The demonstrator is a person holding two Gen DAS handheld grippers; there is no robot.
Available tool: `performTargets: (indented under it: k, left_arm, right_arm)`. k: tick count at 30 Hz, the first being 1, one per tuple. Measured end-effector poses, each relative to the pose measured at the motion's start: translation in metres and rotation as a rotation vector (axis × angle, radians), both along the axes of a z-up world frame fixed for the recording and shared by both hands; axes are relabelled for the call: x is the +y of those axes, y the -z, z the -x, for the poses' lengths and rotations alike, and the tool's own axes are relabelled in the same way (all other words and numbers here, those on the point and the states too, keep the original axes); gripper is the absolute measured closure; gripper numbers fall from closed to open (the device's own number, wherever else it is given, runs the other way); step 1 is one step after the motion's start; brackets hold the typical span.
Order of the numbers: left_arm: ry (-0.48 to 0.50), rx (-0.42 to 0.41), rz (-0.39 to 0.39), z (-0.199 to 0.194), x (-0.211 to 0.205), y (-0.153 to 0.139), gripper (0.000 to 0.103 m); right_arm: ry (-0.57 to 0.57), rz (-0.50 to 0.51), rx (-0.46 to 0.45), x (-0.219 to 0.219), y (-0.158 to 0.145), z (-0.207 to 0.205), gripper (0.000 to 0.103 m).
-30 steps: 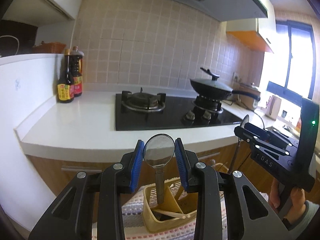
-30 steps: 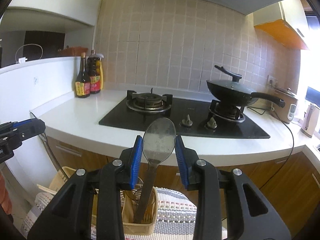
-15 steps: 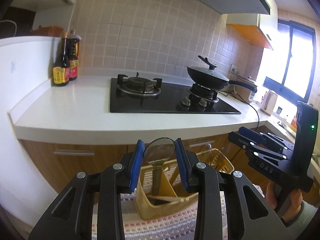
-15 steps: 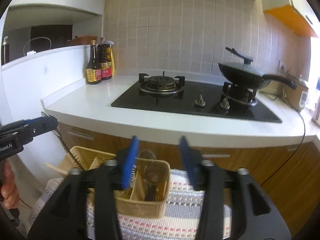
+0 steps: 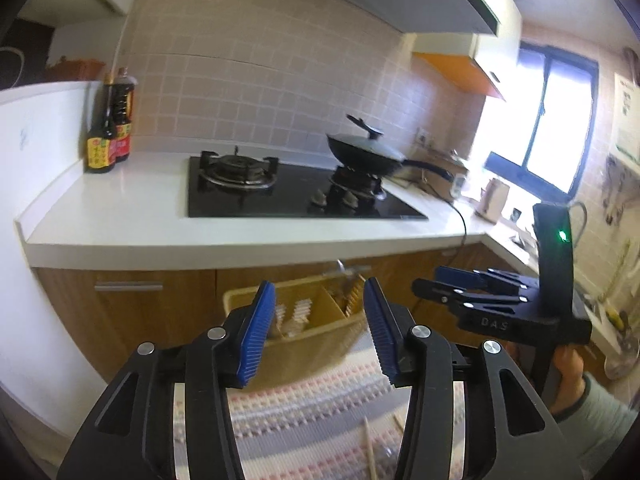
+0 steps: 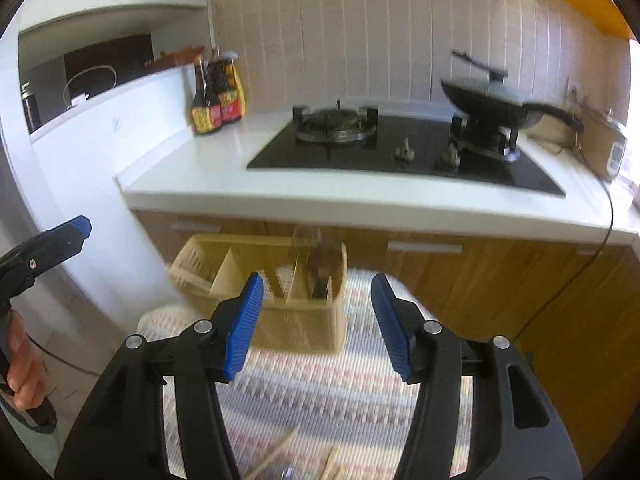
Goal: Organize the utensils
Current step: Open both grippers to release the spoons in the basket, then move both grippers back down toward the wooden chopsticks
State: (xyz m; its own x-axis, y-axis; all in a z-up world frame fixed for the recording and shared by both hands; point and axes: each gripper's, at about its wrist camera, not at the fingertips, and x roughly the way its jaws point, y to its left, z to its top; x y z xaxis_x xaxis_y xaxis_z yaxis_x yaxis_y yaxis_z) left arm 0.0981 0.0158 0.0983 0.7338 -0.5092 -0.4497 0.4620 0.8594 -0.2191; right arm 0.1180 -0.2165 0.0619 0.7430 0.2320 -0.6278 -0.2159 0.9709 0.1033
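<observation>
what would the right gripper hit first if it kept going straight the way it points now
Probably the yellow utensil basket on the striped mat: it sits straight ahead of the open right gripper. Depth is uncertain in the blur.

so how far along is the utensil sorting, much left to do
Done: spoons stand in the right-hand compartment of the yellow organizer basket, with pale pieces, probably chopsticks, in its left one. In hand: nothing; the left hand-held gripper and the right hand-held gripper are both open and empty. Left: at least a couple of loose chopsticks lie on the striped mat; blur hides any other strays.
</observation>
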Motion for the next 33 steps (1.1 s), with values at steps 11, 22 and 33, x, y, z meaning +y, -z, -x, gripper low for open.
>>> performTargets:
  k: [11, 22, 33]
  left_arm:
    - [0.099, 0.264, -0.171, 0.027, -0.051, 0.079, 0.058]
    - [0.233, 0.495, -0.337, 0.047, -0.089, 0.179, 0.06]
    - [0.23, 0.513, -0.473, 0.053, -0.111, 0.216, 0.07]
  right_arm:
    - [-0.012, -0.027, 0.289, -0.027, 0.057, 0.029, 0.05]
    - [-0.05, -0.007, 0.646, -0.028, 0.162, 0.048, 0.076]
    - [-0.027, 0.009, 0.69, -0.027, 0.187, 0.069, 0.083]
